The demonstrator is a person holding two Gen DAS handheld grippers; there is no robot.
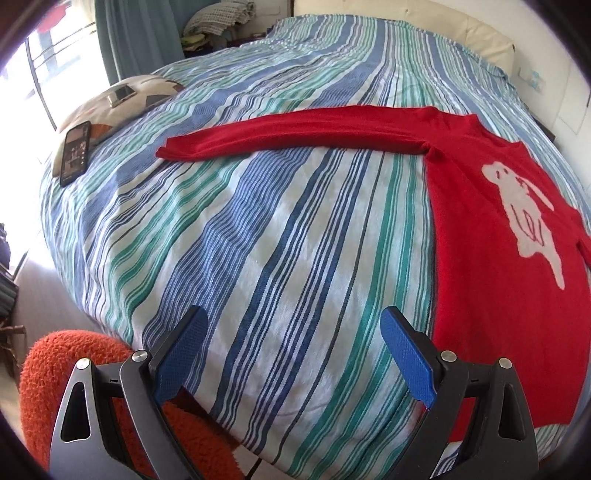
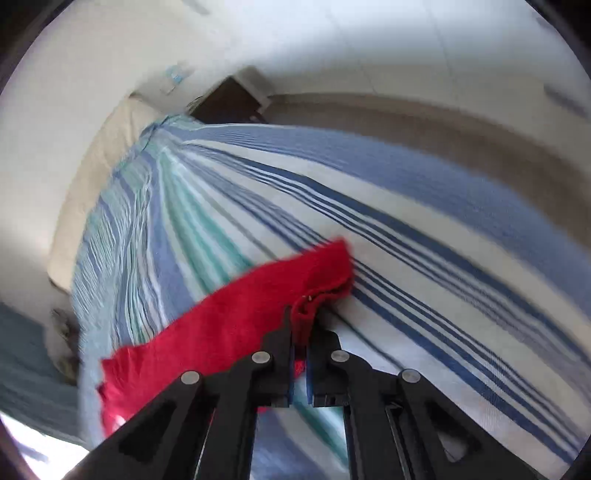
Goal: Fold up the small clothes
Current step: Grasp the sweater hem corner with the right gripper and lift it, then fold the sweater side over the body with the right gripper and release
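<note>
A small red sweater point(image 1: 491, 266) with a white animal figure lies flat on the striped bedspread point(image 1: 280, 236), one long sleeve point(image 1: 295, 134) stretched out to the left. My left gripper point(image 1: 293, 334) hovers open over bare bedspread, left of the sweater's lower body, with nothing between its blue pads. In the right wrist view, my right gripper point(image 2: 302, 325) is shut on the cuff end of a red sleeve point(image 2: 266, 295), which bunches between the black fingers and trails off to the lower left. That view is blurred.
A patterned pillow point(image 1: 147, 92) at the bed's far left carries a phone point(image 1: 75, 153) and a small device point(image 1: 120, 95). An orange fluffy seat point(image 1: 74, 362) stands at the bed's near edge. A cream headboard point(image 1: 461, 33) and curtain point(image 1: 140, 33) bound the bed; a dark nightstand point(image 2: 229, 99) stands beyond it.
</note>
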